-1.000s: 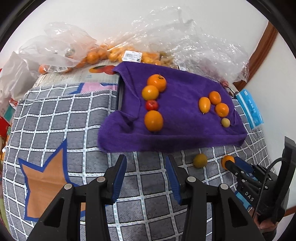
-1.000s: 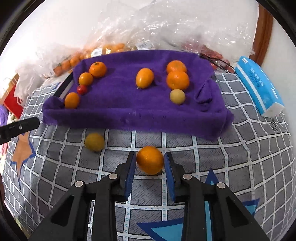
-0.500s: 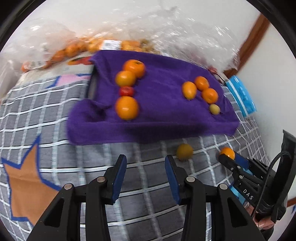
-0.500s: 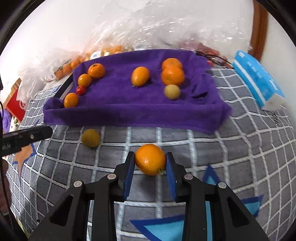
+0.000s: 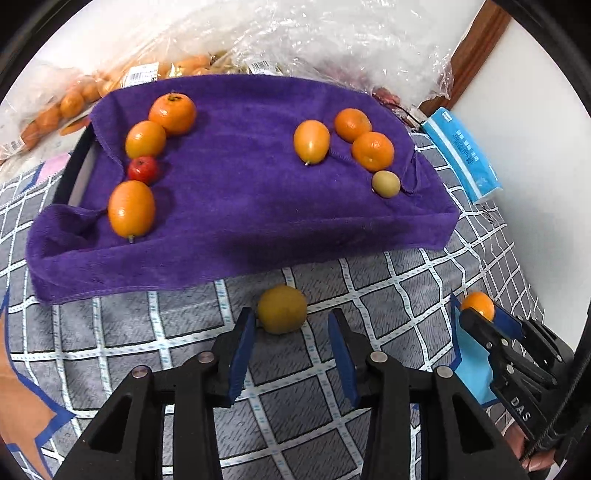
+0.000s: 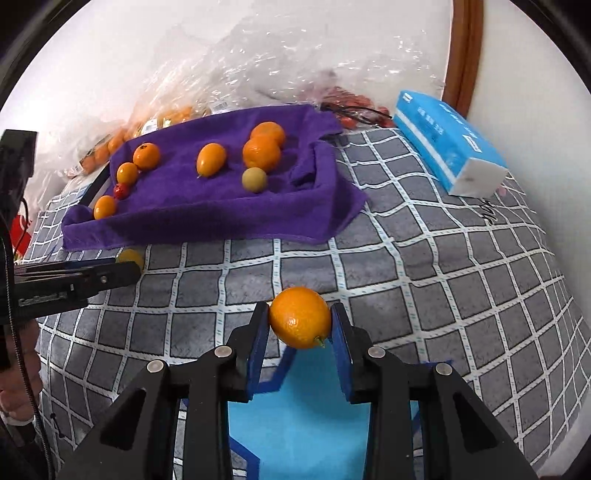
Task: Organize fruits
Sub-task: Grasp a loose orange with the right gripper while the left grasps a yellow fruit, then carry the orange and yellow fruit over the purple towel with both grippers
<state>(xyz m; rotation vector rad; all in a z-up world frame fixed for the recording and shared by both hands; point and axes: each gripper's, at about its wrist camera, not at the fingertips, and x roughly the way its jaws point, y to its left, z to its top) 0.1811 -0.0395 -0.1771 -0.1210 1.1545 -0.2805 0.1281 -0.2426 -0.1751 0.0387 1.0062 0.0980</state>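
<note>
The right gripper (image 6: 300, 325) grasps an orange (image 6: 300, 318) between its blue pads, lifted above the checked cloth (image 6: 424, 266). The left gripper (image 5: 291, 332) has just been closing; a yellow-green fruit (image 5: 282, 308) lies on the checked cloth at its fingertips, near the left pad, with a clear gap to the right pad, so it is released, not clamped.

The purple towel (image 5: 240, 206) lies just beyond, draped over a dark tray (image 5: 75, 166). On its left side a tangerine (image 5: 172, 113), a small orange (image 5: 145, 139), a red fruit (image 5: 143, 169) and an oval orange (image 5: 131, 208) form a line. On its right side sit another oval orange (image 5: 311, 141), two tangerines (image 5: 372, 151) and a pale fruit (image 5: 386, 183). A blue tissue pack (image 6: 448, 151) lies to the right, plastic bags (image 5: 332, 33) behind
</note>
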